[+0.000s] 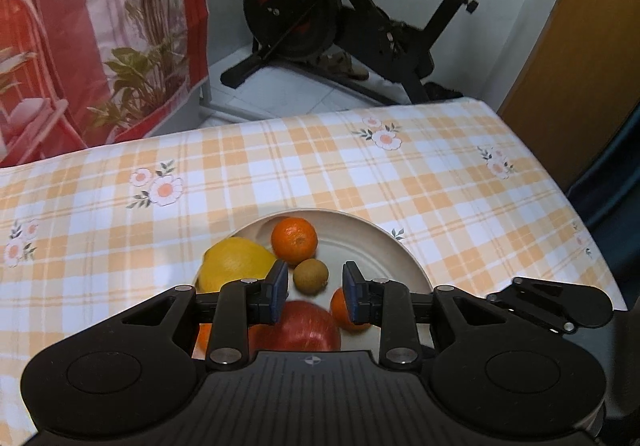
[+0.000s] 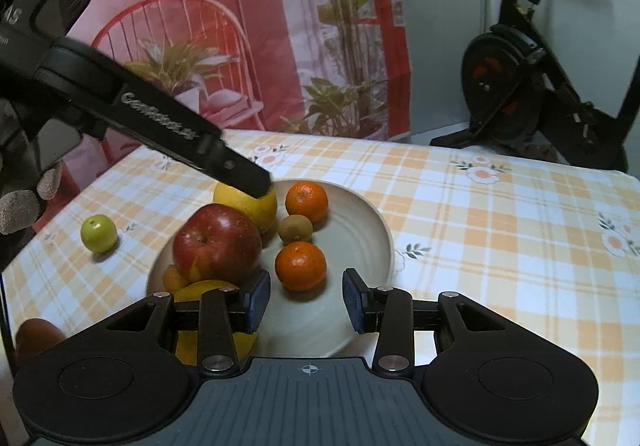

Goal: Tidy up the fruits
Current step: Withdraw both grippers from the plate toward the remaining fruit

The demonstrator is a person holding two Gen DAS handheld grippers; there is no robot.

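Note:
A beige plate (image 1: 400, 258) (image 2: 372, 238) on the checked tablecloth holds a yellow lemon (image 1: 232, 266) (image 2: 256, 210), a red apple (image 1: 304, 330) (image 2: 218, 242), two mandarins (image 1: 295, 240) (image 2: 301, 266) and a small brown fruit (image 1: 310, 276) (image 2: 295, 228). My left gripper (image 1: 316, 292) hovers over the plate with its pads a little apart and nothing between them. In the right wrist view the left gripper (image 2: 256, 182) has its tip over the lemon. My right gripper (image 2: 306, 300) is open and empty at the plate's near side, just short of a mandarin. A green fruit (image 2: 99, 233) lies on the cloth left of the plate.
An exercise bike (image 1: 360, 26) (image 2: 540, 86) stands behind the table, beside a printed red curtain (image 1: 100, 26). A wooden door (image 1: 580, 26) is at the right. A gloved hand (image 2: 16, 210) holds the left gripper. More yellow fruit (image 2: 208, 288) sits at the plate's front.

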